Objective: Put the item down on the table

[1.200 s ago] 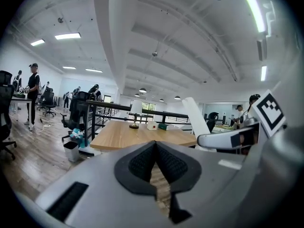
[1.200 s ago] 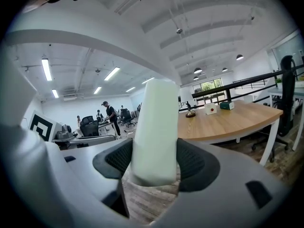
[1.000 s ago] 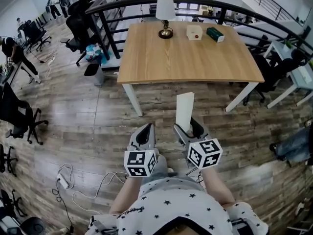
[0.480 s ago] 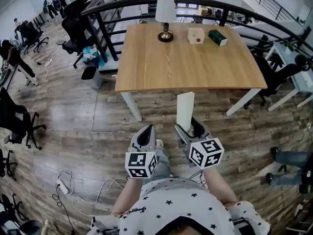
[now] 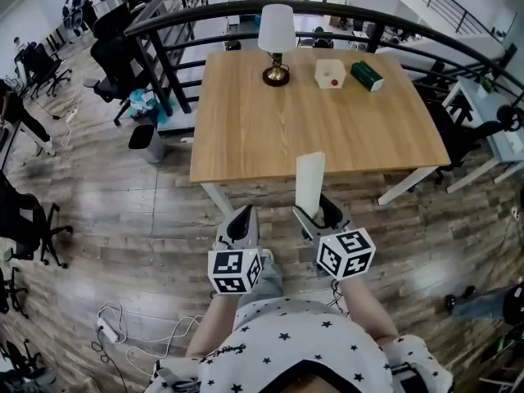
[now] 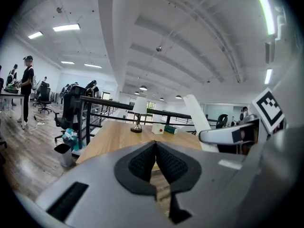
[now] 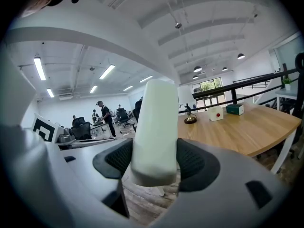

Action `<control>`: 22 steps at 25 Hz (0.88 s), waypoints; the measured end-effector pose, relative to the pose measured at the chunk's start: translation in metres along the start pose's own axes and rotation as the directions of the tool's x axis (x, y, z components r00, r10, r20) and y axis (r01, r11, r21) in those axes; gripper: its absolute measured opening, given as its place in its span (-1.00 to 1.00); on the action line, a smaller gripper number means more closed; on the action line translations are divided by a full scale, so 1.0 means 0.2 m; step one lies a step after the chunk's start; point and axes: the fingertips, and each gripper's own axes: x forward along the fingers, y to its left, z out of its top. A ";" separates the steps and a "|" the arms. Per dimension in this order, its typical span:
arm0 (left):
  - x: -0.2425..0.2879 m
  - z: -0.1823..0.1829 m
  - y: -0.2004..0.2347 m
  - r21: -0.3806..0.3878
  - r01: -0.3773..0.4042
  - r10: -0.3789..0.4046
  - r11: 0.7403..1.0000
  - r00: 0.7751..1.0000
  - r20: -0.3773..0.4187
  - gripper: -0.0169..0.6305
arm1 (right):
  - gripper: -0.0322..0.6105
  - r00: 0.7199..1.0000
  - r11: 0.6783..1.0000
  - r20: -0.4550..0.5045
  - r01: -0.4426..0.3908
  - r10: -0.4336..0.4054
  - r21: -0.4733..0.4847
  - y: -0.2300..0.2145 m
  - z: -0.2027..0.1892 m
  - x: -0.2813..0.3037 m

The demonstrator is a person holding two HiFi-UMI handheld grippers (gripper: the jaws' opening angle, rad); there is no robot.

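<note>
You are holding the item (image 7: 154,127), a tall pale block, in your right gripper (image 5: 315,211). Its two jaws are pressing on the lower part of the block from both sides, so they are standing apart only as far as the block is wide. The block is standing upright, with its long axis rising out of the jaws, and most of its length is showing above the pads.

The table (image 5: 270,129) is lying straight ahead of this gripper. In the head view the top of the block is overlapping the near edge of the table. In the right gripper view, however, floor planks are showing under the jaws, so I judge that the gripper is not yet over the table top. The near half of the table is bare. The lamp (image 5: 276,31), the white box (image 5: 329,74) and the green box (image 5: 367,76) are standing along the far side, well apart from where you are heading.

Your left gripper (image 6: 154,163) is hanging just beside the right one, with its jaws pressed together and nothing between them. Both forearms are drawn in close to your body, and both grippers are pointing forward toward the table.

The coming move is asking for a reach forward with the right hand, then a lowering with the block kept vertical.
</note>
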 end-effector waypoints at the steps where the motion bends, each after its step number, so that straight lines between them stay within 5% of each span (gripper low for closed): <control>1: 0.04 0.02 0.03 -0.002 0.002 -0.002 1.000 1.000 0.000 -0.91 | -0.02 1.000 1.000 -0.001 0.004 -0.004 0.001 -0.01 0.02 0.04; 22: 0.85 0.30 0.51 0.012 0.084 -0.084 0.996 0.996 -0.023 -0.91 | -0.01 0.998 0.998 -0.009 0.057 -0.057 0.009 -0.31 0.37 0.88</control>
